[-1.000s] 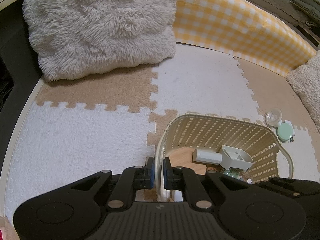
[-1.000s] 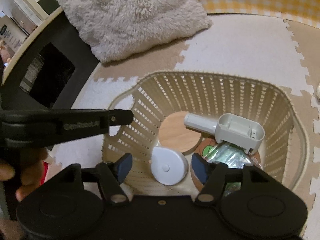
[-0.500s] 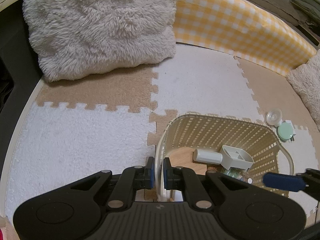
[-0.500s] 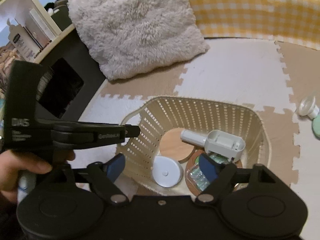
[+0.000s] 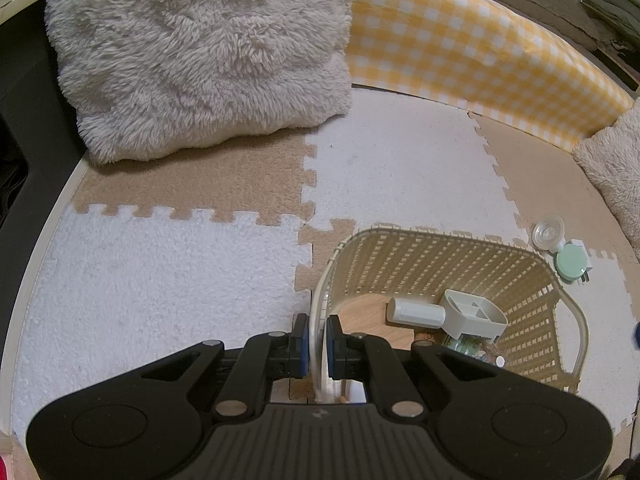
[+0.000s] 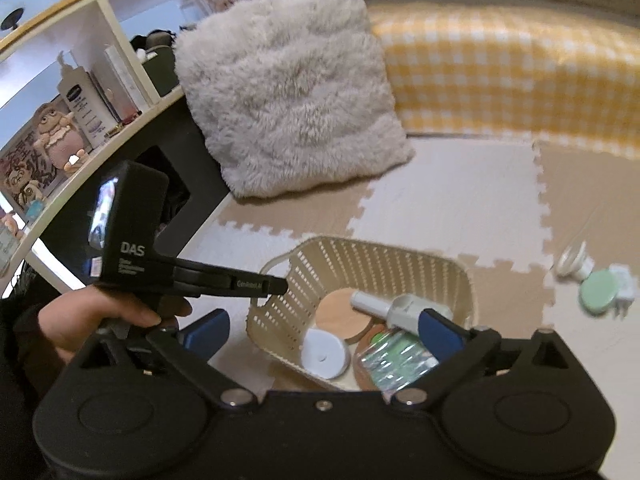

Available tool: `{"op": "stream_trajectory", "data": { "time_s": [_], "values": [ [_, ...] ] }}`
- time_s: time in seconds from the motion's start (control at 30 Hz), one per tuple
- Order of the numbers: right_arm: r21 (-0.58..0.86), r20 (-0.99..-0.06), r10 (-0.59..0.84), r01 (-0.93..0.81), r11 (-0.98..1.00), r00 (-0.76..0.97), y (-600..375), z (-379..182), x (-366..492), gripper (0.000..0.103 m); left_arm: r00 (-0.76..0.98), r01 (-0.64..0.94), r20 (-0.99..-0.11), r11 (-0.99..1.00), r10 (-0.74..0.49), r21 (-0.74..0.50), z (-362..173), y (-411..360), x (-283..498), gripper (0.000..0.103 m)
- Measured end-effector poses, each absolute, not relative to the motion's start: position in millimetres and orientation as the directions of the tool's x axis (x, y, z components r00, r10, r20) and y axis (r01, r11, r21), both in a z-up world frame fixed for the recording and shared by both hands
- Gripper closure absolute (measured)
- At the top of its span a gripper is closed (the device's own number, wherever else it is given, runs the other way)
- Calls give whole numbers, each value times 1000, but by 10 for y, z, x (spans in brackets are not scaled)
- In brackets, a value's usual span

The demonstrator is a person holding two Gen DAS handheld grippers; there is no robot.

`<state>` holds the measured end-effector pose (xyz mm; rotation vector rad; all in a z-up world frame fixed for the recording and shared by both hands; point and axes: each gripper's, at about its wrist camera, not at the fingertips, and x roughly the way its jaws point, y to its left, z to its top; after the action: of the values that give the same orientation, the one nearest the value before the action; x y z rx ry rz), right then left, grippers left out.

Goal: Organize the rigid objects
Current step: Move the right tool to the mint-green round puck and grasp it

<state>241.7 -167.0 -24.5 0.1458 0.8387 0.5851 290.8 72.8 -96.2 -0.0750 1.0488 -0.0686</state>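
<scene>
In basket [image 5: 440, 252]: wooden disc [image 6: 340, 314].

A basket [image 5: 424, 264] is set on the mat [image 5: 160, 280]. In the basket a wooden disc [image 6: 340, 314], a round puck [image 6: 324, 354], a scoop [image 5: 452, 314] and a packet [image 6: 396, 362] are kept. The scoop is laid over the disc. A pillow [image 5: 200, 52] is placed behind the basket, to its left. A cup [image 5: 547, 234] and a lid [image 5: 570, 264] are left on the mat, right of the basket, close together.
</scene>
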Motion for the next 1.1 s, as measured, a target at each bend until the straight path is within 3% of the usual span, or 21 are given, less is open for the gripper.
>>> {"op": "stream_trajectory", "data": {
  "time_s": [0.43, 0.63, 0.9, 1.1],
  "values": [
    [148, -599, 406, -403, 903, 690, -2324, -122, 2397, 0, 497, 22, -863, 996, -90, -91, -955, 742, 2908, 95],
    [49, -583, 289, -321, 946, 759, -2754, -353, 2535, 0, 497, 23, -863, 996, -89, -89, -955, 747, 2908, 95],
    [43, -589, 217, -237, 970, 779, -3198, -799, 2761, 0, 497, 24, -863, 996, -88, -87, -952, 752, 2910, 95],
    [-107, -614, 147, -267, 958, 775, -3162, -1137, 2911, 0, 496, 25, -864, 996, -86, -85, -951, 749, 2907, 95]
  ]
}}
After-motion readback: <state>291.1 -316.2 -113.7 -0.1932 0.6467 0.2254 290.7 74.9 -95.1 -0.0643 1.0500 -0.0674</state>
